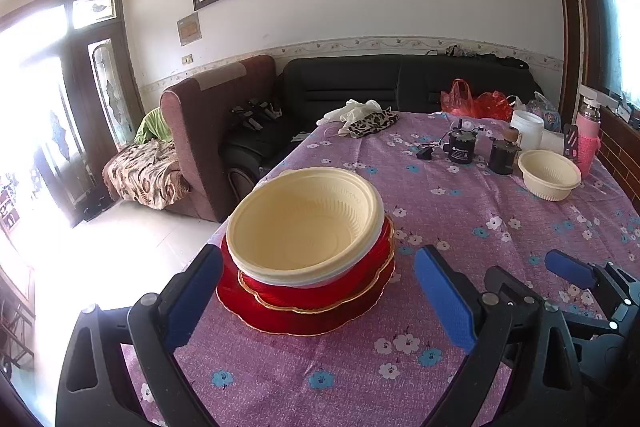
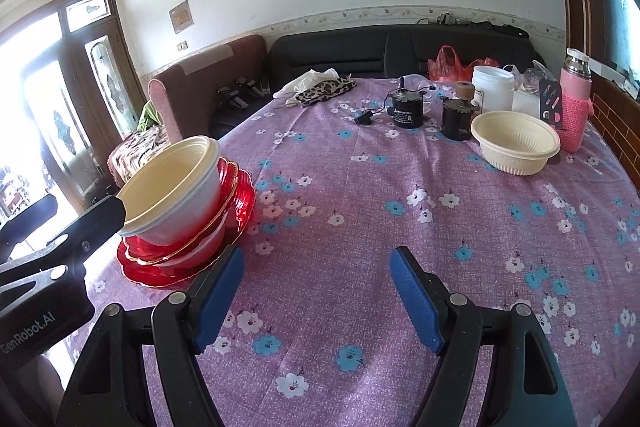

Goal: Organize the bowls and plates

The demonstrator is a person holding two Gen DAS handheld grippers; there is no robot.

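Fingers on both grippers spread wide, nothing between them: left gripper [image 1: 318, 291] sits just short of the stack [image 1: 306, 247], right gripper [image 2: 318, 293] hangs over bare cloth. Stack = cream bowls nested on red plates, at about 10 o'clock in the right view, near the surface [image 2: 400, 219] edge. Loose bowl [image 2: 515, 142] sits far off at 1 o'clock, just beside a pink bottle [image 2: 573, 107] and a dark jar [image 2: 456, 119]. Likely step: right gripper fetches the loose bowl and nests it on the stack. Do it well: come in from the open near side, pinch the rim at one point, lift clear of the jar and bottle before crossing, lower centred, since the stack sits close to the edge. Readable text: "GenRobot.AI" on the left gripper body in the right view. Black canister [image 2: 406, 111] has a label, too small to read.
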